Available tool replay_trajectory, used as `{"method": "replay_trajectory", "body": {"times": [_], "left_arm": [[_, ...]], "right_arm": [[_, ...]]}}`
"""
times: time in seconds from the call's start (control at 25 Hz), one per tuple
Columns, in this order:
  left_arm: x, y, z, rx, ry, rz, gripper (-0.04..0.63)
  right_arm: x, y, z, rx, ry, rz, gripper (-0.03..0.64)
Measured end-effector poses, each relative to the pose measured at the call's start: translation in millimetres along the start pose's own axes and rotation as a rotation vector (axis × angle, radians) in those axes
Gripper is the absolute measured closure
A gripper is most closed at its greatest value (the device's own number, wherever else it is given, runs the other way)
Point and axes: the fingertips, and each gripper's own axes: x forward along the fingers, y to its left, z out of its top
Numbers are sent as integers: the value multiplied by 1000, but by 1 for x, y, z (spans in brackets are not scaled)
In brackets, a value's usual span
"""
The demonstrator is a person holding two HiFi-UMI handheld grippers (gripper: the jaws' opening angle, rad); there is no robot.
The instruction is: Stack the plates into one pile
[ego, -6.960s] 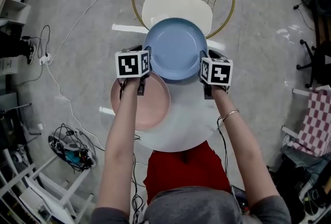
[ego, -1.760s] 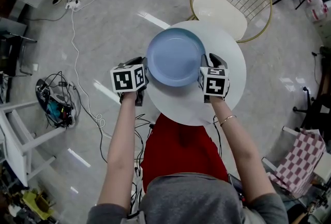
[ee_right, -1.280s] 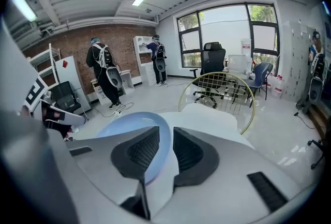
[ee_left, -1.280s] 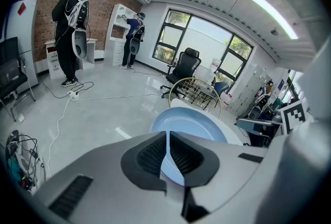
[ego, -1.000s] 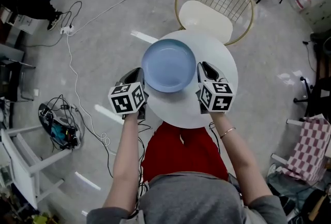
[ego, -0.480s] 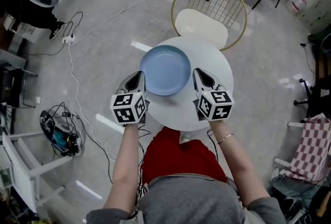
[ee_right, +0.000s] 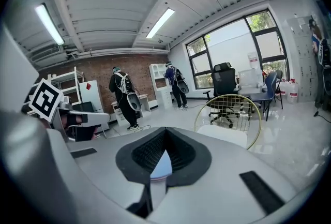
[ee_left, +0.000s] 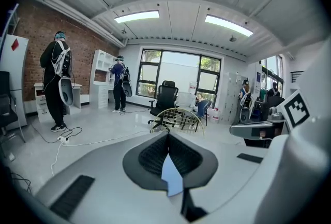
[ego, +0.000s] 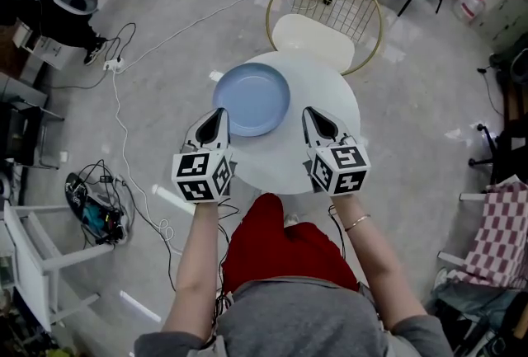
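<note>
The left tongs (ego: 217, 115) and the right tongs (ego: 310, 115) are both pressed together and pinch nothing. They hang above the near part of the round desk (ego: 326, 96), one on each side of the blue plate (ego: 252, 100), without touching it. The plate lies flat on the left part of the desk, with its rim close to the desk's edge. From above, no second plate shows beneath it. In the right gripper view, a thin pink edge seems to lie under the blue.

The risk, I think, is a careless sweep. If a hand drops, the closed tips could knock the rim and push the pile toward that near edge. An off-centre upper plate could also rock.
</note>
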Motion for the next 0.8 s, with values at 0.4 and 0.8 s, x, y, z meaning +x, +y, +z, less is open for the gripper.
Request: {"method": "replay_trajectory", "body": {"times": [0.4,0.8], "left_arm": [[-67,-51,-4,30,-58,-9,580],[-110,-79,-15,29,-87,-2,580]], "right_arm": [[-76,23,-2,-42,-62,18,589],[-117,33,-15,-64,-75,29,589]]}}
